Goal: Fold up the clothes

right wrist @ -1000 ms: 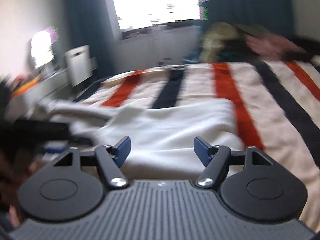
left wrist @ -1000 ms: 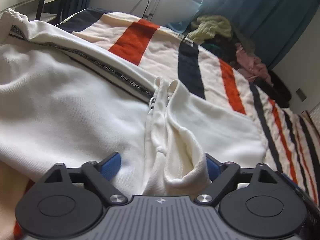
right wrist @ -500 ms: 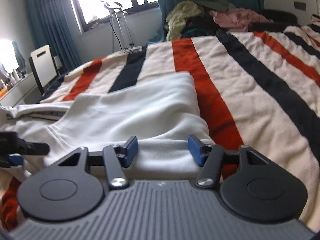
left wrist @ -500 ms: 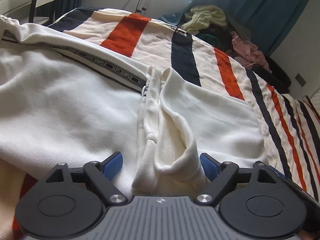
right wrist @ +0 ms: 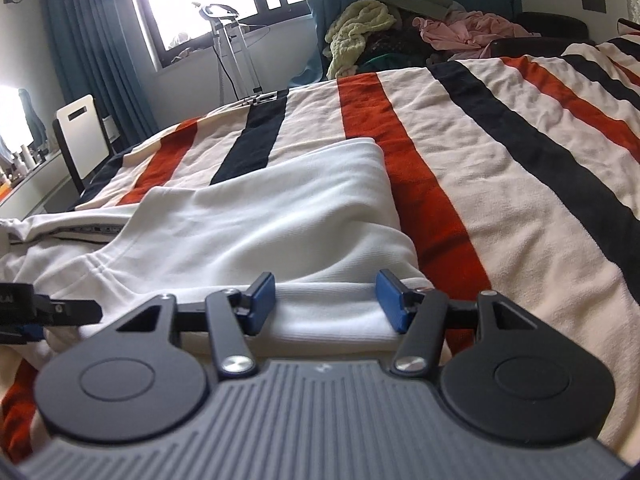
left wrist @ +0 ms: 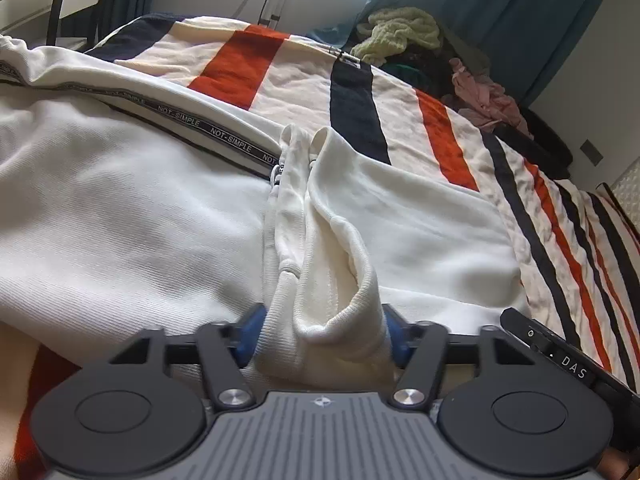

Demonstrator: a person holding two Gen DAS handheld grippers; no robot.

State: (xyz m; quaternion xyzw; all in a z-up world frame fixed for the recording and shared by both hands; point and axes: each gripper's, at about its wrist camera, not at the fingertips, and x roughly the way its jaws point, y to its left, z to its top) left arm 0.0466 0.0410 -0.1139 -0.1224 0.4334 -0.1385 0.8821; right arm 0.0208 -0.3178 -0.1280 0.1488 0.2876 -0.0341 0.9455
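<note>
A white garment with a black "NOT-SIMPLE" tape stripe lies spread on the striped bed. A bunched, ribbed fold of it stands between the blue pads of my left gripper, which press it from both sides. In the right wrist view the same garment lies flat. My right gripper is open, its fingers straddling the ribbed edge near the garment's right side. Part of the left gripper shows at the left edge of that view.
A pile of other clothes, yellow-green and pink, sits at the far end of the bed. A white chair and a desk stand to the left, and a garment steamer stand is by the window. Bare striped blanket lies to the right.
My left gripper's fingers have narrowed onto the bunched fold. The right gripper swung in, settled low over the garment's ribbed edge and kept its fingers apart.
</note>
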